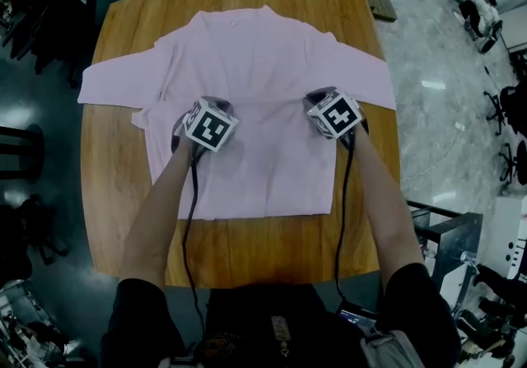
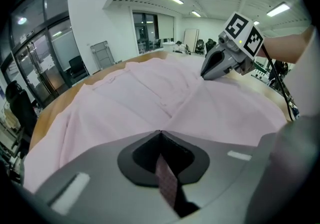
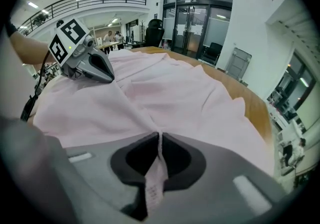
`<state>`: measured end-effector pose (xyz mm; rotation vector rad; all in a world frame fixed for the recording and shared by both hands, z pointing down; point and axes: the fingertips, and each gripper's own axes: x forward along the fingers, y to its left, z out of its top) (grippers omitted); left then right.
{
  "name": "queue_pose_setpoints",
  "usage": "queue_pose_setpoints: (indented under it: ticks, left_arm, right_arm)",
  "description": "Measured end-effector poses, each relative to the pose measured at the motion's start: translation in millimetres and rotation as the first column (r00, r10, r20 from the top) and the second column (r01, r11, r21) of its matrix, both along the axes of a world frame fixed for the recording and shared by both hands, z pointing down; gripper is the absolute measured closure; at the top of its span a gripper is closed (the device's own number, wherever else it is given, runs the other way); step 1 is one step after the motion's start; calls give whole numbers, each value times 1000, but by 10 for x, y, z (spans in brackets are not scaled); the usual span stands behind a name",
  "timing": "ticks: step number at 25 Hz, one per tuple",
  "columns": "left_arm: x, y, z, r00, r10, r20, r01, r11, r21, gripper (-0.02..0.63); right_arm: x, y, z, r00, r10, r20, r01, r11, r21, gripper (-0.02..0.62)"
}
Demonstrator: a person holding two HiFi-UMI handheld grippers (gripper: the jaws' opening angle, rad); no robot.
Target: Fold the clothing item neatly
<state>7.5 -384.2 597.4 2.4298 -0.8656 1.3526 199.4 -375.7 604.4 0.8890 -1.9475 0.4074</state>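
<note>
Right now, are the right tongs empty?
No, the right tongs are closed on a fold of the pink shirt, which runs up between them.

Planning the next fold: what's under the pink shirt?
The wooden table shows around the pink shirt, which is spread on it. Anything else beneath the fabric is covered and cannot be seen.

— Anything I can read on my feeds?

— No words or numbers, as far as I can see. The marker cube (image 1: 207, 126) on my left gripper (image 2: 160, 133) shows only black-and-white square patterns, and so does the one on my right gripper (image 3: 159, 135).

— And the pink shirt (image 1: 263, 62)?

— I can make out no print or tag on it. The person's dark top (image 1: 247, 317) has a small pale emblem (image 1: 280, 332) on the front, too blurred for me to read.
</note>
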Motion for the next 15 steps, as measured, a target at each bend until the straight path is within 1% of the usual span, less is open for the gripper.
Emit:
queue_pose_setpoints:
  ticks: [3,4,6,7,10,13,15]
  left_arm:
    - [-13,-24,-14,1000,-13,-10,13,1000,12,598]
    - [-30,-40,-63,1000,-21,-15,22,999,28,598]
    - [-78,-70,-218,998,-48,-46,51,997,62,598]
    - [-101,-58,-296,996,-61,-72,65,996,64,598]
    - [-226,56,-503,989,-81,-122,89,994,61,598]
    - [-420,250,-665,987,-92,-133,103,992,78,597]
    - [-573,420,-715,985,-115,-131,126,988,83,597]
  right_arm:
    - [2,-11,-6,999,17,27,-17,1000,9,566]
    - [20,-2,-23,999,32,43,-33,999,11,554]
    - [82,15,-119,995,71,74,-74,997,28,527]
    - [117,27,-189,993,86,84,-90,995,42,520]
    - [202,142,-419,990,101,96,-110,990,88,517]
    - [233,358,-656,989,107,107,-121,984,133,517]
    - [184,531,-774,987,103,121,-121,981,149,517]
